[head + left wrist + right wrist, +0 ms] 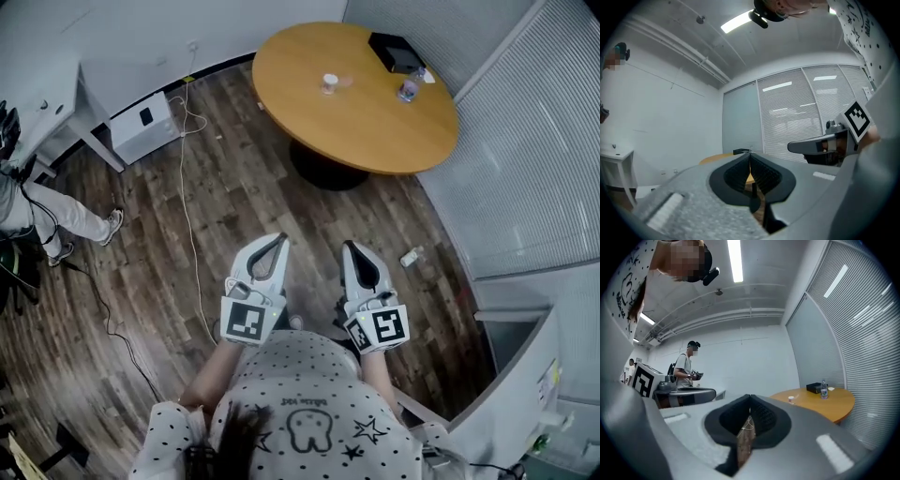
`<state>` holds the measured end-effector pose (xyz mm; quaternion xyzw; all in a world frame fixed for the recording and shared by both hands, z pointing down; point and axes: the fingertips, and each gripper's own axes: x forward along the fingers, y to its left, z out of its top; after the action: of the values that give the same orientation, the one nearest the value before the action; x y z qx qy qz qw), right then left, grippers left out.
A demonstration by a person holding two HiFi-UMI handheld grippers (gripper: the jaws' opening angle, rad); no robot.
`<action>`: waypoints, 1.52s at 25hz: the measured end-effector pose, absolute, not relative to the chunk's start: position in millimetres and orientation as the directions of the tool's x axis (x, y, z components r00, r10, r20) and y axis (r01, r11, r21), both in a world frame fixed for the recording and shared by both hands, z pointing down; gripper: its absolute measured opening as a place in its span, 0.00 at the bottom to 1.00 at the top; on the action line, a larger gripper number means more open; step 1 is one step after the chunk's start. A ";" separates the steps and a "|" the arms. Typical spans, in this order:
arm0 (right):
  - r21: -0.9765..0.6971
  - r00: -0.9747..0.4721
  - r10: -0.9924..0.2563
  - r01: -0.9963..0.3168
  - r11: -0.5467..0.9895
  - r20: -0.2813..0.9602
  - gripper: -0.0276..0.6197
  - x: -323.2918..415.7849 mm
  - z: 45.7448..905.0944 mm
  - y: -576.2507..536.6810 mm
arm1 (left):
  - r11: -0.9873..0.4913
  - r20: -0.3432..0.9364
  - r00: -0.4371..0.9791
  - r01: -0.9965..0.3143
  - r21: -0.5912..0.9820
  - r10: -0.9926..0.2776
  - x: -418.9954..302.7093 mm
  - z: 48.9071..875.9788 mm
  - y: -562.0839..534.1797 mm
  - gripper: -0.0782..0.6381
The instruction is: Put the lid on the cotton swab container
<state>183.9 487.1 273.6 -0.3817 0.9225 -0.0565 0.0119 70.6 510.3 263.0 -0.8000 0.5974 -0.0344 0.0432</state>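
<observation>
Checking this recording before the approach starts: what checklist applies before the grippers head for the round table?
1. Left gripper empty, jaws shut: ok.
2. Right gripper empty, jaws shut: ok.
3. Cotton swab container on round table: ok.
4. Lid beside it: cannot tell, only a faint pale patch.
5. Container within reach: not ok, grippers over the floor, short of the table.
6. Water bottle apart from container: ok.

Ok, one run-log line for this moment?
stage: no contact yet | left tongs: shut, empty | right tongs: shut, empty | container: on table, far ahead of both tongs
</observation>
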 end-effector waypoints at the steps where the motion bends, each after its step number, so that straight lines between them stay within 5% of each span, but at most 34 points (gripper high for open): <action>1: -0.107 -0.716 -0.698 -0.696 0.710 0.028 0.05 174.8 273.4 477.2 | -0.288 0.009 0.289 -0.951 -0.112 -0.957 62.3 264.8 499.1 0.12; 18: -0.098 -0.680 -0.730 -0.733 0.674 0.068 0.05 64.7 255.9 371.1 | -0.335 0.016 0.335 -0.941 -0.055 -0.942 -53.6 247.9 397.0 0.12; 38: -0.129 -0.637 -0.764 -0.770 0.625 0.100 0.05 81.5 274.1 300.6 | -0.276 0.047 0.276 -0.961 -0.001 -0.960 -67.3 272.3 330.7 0.12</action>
<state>81.5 300.6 274.1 -0.4255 0.9012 -0.0798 -0.0176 -67.3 330.7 272.3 -0.7986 0.6014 -0.0188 -0.0138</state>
